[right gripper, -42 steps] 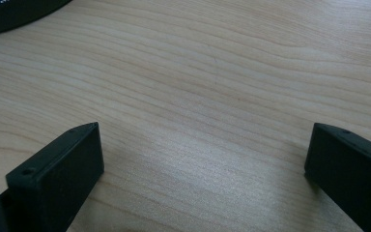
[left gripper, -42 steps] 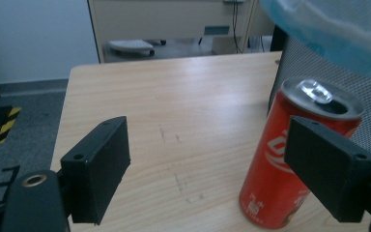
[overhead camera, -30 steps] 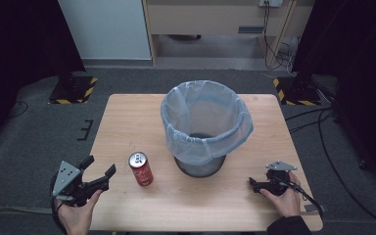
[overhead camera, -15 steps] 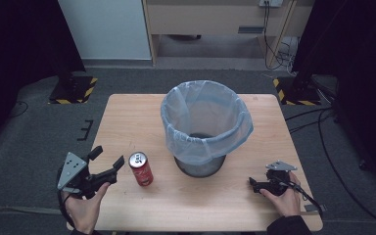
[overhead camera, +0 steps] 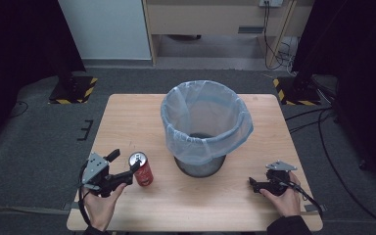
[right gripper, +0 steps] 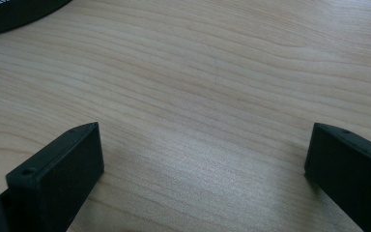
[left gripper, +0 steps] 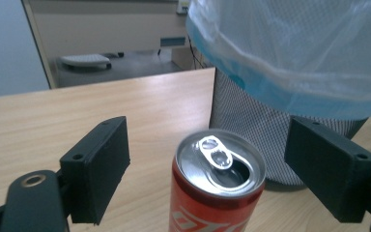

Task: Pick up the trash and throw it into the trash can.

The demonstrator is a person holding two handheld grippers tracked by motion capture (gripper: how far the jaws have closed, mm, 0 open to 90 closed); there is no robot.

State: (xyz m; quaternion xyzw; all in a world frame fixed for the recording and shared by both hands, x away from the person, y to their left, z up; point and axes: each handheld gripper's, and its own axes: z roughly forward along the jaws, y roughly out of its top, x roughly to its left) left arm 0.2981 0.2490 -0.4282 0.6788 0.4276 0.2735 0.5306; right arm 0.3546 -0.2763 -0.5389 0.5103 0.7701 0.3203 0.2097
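Item one: a red aluminium drink can, cylindrical, upright near the front left of the table. We record a silver top with the pull tab pressed in and the mouth open; white lettering runs around the red wall.

Item two: a round wire-mesh waste bin, dark grey, finely perforated, standing at the table's middle, just right of the can and apart from it. A thin pale-blue translucent plastic bag liner is folded over its rim and hangs crumpled down the outside.

Item three: the left gripper, matte black, with blocky rectangular jaws and a grey three-cornered plate on top. We see its jaws spread wide with the can between them; in the left gripper view a gap shows on each side, so neither jaw touches the can. The left hand holds it.

Item four: the right gripper, same make, held by the right hand at the front right of the table. Its jaws stand wide apart over bare wood, holding nothing.

Surface: a rectangular table of light wood with a fine wavy grain, smooth and matte.

Room: grey carpeted floor, black-and-yellow striped stand bases at both sides, a pale wooden cabinet behind, loose black cables on the right.
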